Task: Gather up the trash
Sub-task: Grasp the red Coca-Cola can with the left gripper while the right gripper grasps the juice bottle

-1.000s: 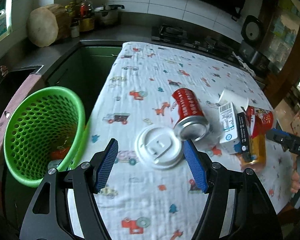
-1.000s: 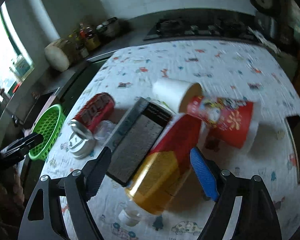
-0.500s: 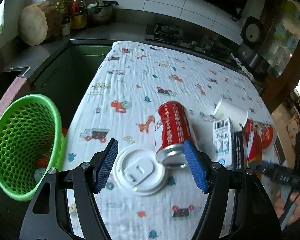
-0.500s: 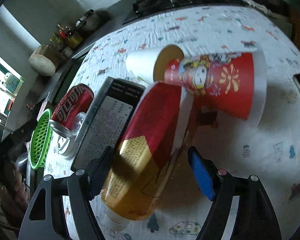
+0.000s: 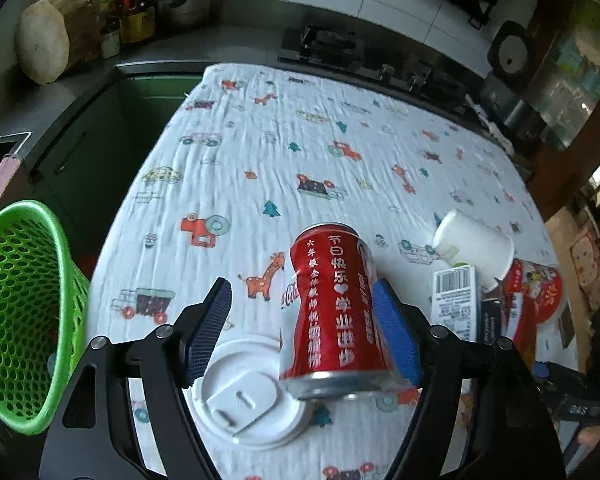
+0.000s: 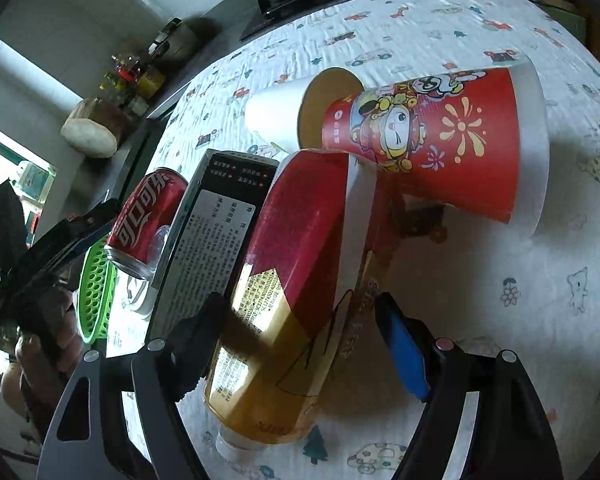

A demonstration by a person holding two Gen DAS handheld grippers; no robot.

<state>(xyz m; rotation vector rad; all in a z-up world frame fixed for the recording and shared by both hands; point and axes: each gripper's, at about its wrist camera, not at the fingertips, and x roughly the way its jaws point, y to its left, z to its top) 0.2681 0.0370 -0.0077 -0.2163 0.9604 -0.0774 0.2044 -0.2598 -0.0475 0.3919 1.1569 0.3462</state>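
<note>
The left claw (image 5: 300,332) is opening, with the red can (image 5: 332,308) lying on the bench (image 5: 260,168) between its pads; the right pad is just beside the can, the left pad apart. To grip well, center the can, then close evenly. The white lid (image 5: 248,392) lies beside it. The right claw (image 6: 304,340) stands apart around the tea bottle (image 6: 288,280), not clearly pressing. The green basket (image 5: 16,320) waits at the bench's left edge.

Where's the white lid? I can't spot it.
In the left wrist view, the white lid lies flat on the cloth, bottom centre, beside the red can.
</note>
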